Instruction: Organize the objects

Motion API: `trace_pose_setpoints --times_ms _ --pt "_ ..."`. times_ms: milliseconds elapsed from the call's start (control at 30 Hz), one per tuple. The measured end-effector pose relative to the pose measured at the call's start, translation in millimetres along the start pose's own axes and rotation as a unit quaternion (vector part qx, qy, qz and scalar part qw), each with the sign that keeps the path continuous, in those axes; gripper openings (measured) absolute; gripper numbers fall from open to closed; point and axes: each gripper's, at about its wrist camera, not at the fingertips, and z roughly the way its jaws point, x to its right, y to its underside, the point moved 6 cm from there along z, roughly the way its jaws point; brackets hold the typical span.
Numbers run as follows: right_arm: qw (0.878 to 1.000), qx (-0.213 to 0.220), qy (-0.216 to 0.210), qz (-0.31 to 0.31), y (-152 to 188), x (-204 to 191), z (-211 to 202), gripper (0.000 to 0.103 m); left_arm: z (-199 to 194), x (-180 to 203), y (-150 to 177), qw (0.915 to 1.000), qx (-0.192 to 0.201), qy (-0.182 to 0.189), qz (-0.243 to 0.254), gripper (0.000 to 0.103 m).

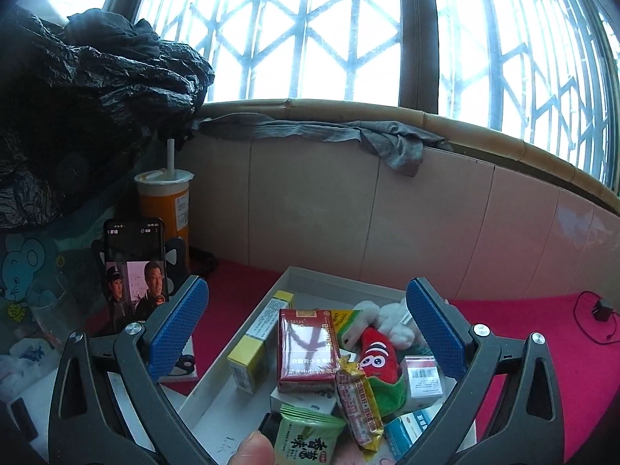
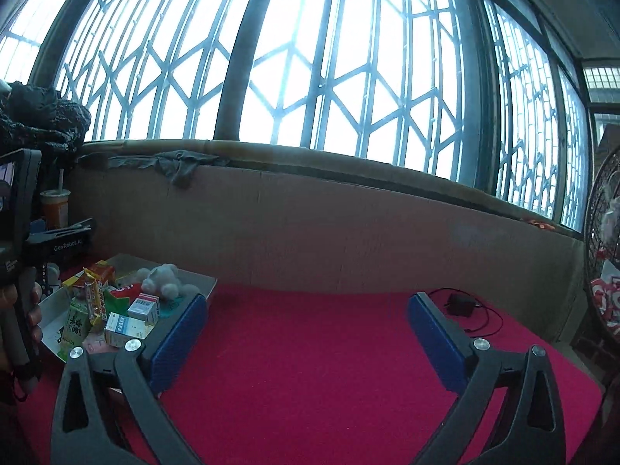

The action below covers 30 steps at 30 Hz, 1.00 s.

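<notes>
1. Objects for sorting are all piled in a shallow grey tray (image 1: 248, 306) sitting on the red cloth (image 2: 310, 348), up near the tiled wall under the big barred window (image 2: 310, 58).
2. Left of the tray there's a heap of black plastic bag (image 1: 97, 89), with an orange drink cup (image 1: 164, 201) and straw below it, and a phone (image 1: 133, 263) propped upright playing a video.
3. Left gripper (image 1: 306, 325) hangs right over the tray with its blue pads spread wide, nothing pinched between them. A thumb tip (image 1: 254, 447) pokes in at the bottom edge.
4. Right gripper (image 2: 306, 337) is off to the right of the tray over bare cloth, jaws also wide apart and empty.
5. In the tray: a red cigarette pack (image 1: 306, 345) in the middle, a yellow-and-white box (image 1: 248, 364) along the left wall, a red plush toy with big eyes (image 1: 378, 356) just right of the pack, and a white fluffy toy (image 1: 391, 317) behind that.
6. Nearer the camera, a green snack packet (image 1: 310, 438), a yellow wrapped bar (image 1: 358, 407) leaning across the plush, and a small barcode box (image 1: 424, 379).
7. A black charger with cable (image 2: 461, 306) lies on the cloth, well apart from the tray.
</notes>
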Motion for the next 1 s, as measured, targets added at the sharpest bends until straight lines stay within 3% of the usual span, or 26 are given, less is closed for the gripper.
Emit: trace_pose_setpoints --times_ms 100,167,367,467,733,833,1000 --pt "0.999 0.024 0.011 0.028 -11 21 -15 0.103 -11 6 -4 0.9997 0.007 0.022 -0.007 0.103" --pt "0.999 0.018 0.005 0.035 -10 26 -16 0.103 -22 13 -7 0.9993 0.019 0.031 0.000 0.103" --pt "0.998 0.016 -0.023 0.052 -6 35 -27 0.103 -52 33 0 0.9987 -0.012 0.046 0.016 0.103" --pt "0.995 0.017 -0.063 0.076 -4 35 -34 0.103 -69 36 7 0.9986 -0.021 0.037 0.032 0.103" --pt "0.989 -0.014 -0.132 0.062 18 7 -52 0.103 -104 40 29 0.9959 -0.056 0.043 0.056 0.103" --pt "0.989 -0.016 -0.138 0.051 23 1 -59 0.103 -111 48 37 0.9942 -0.078 0.043 0.061 0.103" --pt "0.987 -0.014 -0.144 0.065 24 9 -70 0.103 -119 58 44 0.9925 -0.095 0.011 0.076 0.103"
